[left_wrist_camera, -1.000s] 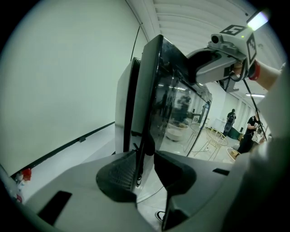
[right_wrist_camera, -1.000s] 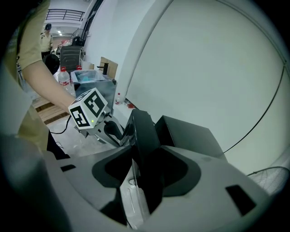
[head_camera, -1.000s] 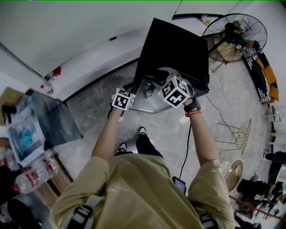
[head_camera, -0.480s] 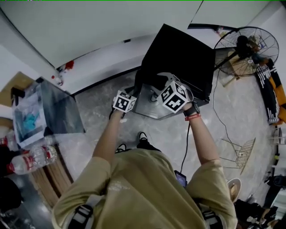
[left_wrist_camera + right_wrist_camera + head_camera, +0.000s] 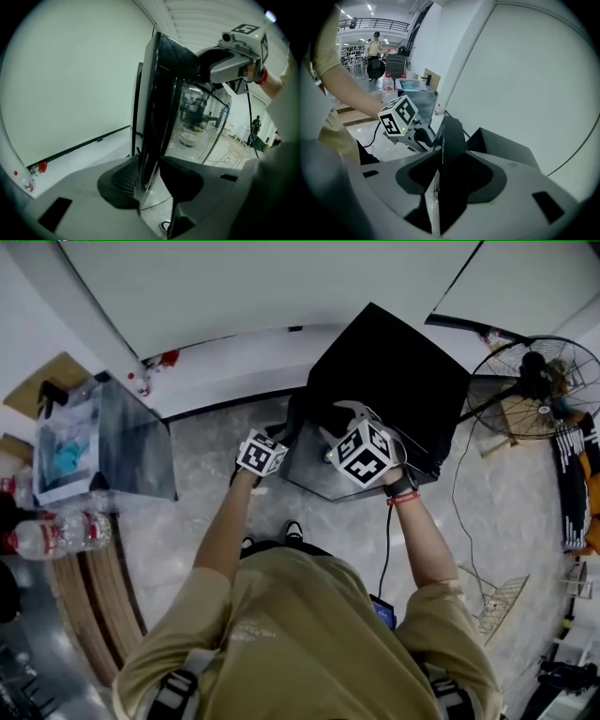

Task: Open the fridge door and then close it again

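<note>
Biggest thing first: the black fridge (image 5: 394, 371) stands on the pale floor (image 5: 206, 451) against the white wall, upper middle of the head view. Its fridge door (image 5: 323, 479) is the shiny grey panel angling out from the cabinet toward lower left, so it's clearly swung out, not closed. There's a fan (image 5: 534, 385) at the right edge, and a clear box (image 5: 98, 442) with some water bottles (image 5: 56, 535) over on the left.

Both tools are on that door. The left gripper (image 5: 151, 178) has its jaws pinching the door's edge low down, glass side on the right of its view. The right gripper (image 5: 440, 180) has its jaws clamped on the same dark edge too, with the cabinet visible just behind.

What's changed over the last second? Honestly, mostly the viewpoint. The fridge slid rightward in the head view, the fan got pushed to the edge, and the box and bottles crept up the left side. The grippers look parked at the same spots on the door, and its angle seems about the same.

My read is that the opening half is basically done and the door is being held there. The push back to shut hasn't started yet.
</note>
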`<act>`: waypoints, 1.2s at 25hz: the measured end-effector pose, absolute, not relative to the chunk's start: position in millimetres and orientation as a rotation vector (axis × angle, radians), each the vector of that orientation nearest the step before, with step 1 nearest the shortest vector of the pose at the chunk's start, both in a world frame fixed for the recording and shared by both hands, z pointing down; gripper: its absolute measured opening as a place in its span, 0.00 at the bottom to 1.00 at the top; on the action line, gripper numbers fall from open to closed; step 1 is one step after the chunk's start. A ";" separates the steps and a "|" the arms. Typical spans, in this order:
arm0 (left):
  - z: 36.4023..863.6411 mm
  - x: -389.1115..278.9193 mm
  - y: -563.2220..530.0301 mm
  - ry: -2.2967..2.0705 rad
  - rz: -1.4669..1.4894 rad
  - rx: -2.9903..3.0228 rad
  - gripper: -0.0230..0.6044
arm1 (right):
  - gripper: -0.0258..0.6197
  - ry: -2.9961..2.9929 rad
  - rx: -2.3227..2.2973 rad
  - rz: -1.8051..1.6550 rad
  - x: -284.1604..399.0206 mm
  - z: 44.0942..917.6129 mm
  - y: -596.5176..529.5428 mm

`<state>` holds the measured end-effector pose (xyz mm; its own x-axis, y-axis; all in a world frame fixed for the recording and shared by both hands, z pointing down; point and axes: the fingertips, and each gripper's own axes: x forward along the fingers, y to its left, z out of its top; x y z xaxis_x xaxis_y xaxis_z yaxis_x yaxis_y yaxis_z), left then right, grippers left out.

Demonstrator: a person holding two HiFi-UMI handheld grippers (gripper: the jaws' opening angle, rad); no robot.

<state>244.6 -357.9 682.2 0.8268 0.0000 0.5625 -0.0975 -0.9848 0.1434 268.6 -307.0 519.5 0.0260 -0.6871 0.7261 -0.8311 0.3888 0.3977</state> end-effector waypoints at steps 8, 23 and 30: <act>678.6 225.4 -346.1 -0.152 0.873 2.810 0.26 | 0.35 -1.746 1.293 0.159 252.8 521.5 -299.5; 676.0 175.7 -317.4 -0.290 0.861 2.765 0.26 | 0.35 -1.781 1.216 0.097 211.5 521.1 -278.9; 679.2 152.4 -298.1 -0.380 0.820 2.720 0.26 | 0.36 -1.775 1.204 0.106 193.1 522.8 -263.9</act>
